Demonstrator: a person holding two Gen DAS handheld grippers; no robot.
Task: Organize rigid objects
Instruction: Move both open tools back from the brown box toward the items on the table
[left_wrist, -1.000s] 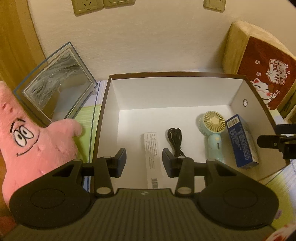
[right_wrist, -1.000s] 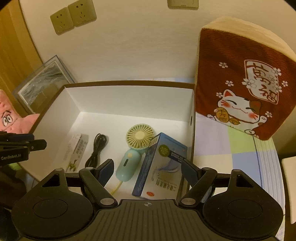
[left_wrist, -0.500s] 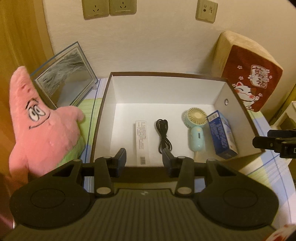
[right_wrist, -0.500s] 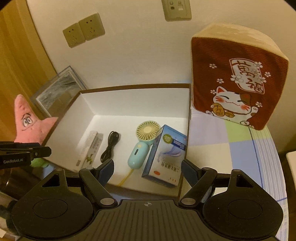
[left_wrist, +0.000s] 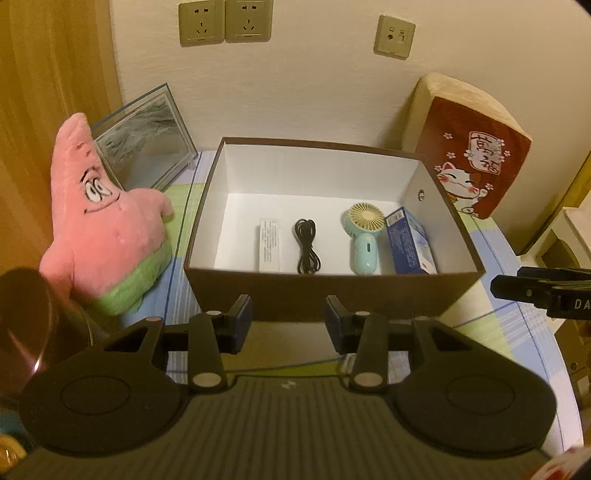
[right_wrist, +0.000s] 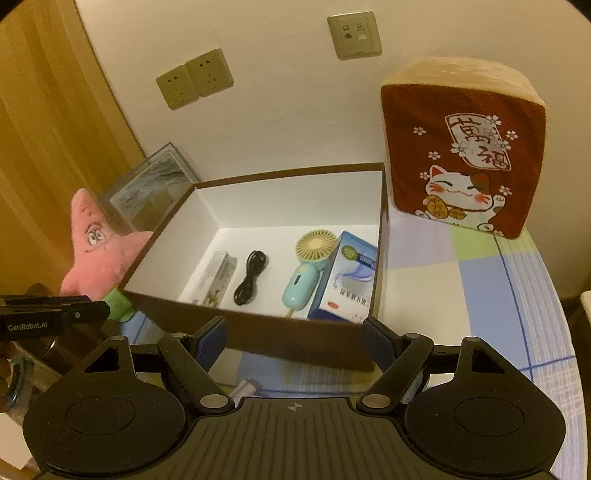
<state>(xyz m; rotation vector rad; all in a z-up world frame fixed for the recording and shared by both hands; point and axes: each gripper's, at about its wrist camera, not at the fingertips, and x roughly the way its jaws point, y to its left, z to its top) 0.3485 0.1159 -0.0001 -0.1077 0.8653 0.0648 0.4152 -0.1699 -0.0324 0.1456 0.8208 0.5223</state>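
Tools (left_wrist: 289, 325) apart, box (left_wrist: 332, 295) front hiding items' ends

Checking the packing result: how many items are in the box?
4, in a row on the floor of the box: white pack leftmost, then black cable, fan, and blue carton by the right wall. The near wall may hide more.

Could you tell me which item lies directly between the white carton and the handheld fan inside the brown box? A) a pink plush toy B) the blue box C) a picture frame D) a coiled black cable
D: the coiled black cable lies between the white carton and the handheld fan on the floor of the brown box.
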